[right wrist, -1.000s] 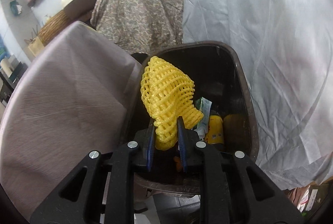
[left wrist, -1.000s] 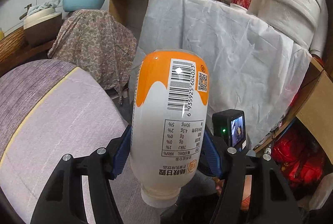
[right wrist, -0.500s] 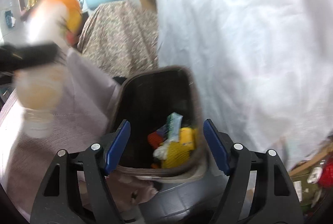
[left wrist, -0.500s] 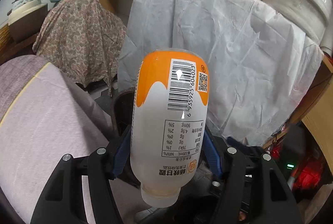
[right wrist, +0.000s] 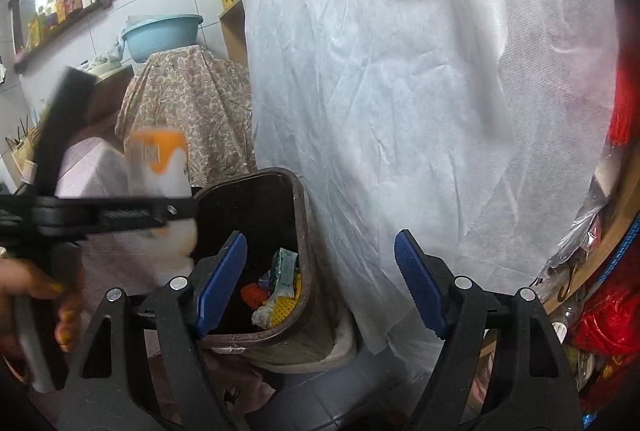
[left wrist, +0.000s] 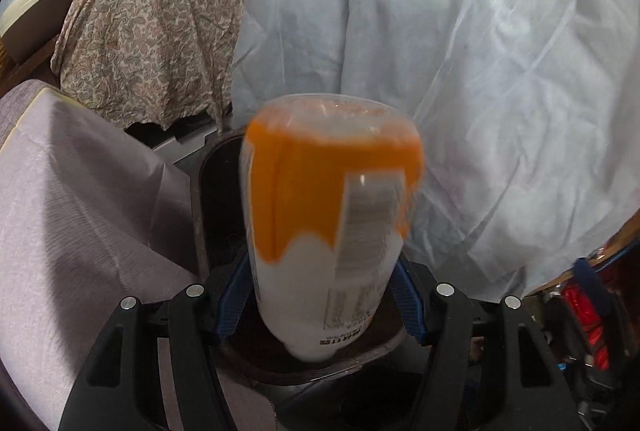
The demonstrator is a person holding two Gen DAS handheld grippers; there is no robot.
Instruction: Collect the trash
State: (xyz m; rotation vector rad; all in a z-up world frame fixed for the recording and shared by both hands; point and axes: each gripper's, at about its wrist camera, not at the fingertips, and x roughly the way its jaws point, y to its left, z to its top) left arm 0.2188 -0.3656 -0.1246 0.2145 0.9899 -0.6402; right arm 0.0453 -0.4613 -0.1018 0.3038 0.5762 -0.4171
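An orange-and-white plastic bottle hangs cap-down between my left gripper's blue pads, blurred and turned, right over the dark brown trash bin. Whether the pads still press it cannot be told. In the right wrist view the same bottle and the left gripper sit at the bin's left rim. My right gripper is open and empty, above the bin's right side. The yellow foam net lies inside among other trash.
A white cloth drapes a table right of the bin. A mauve cushion lies left of it. A paisley-covered stand with a blue basin is behind. Red bags sit at right.
My right gripper opened and dropped the yellow foam net into the bin, then pulled back right. My left gripper carried the bottle over the bin; the bottle has rotated and sits lower between the pads.
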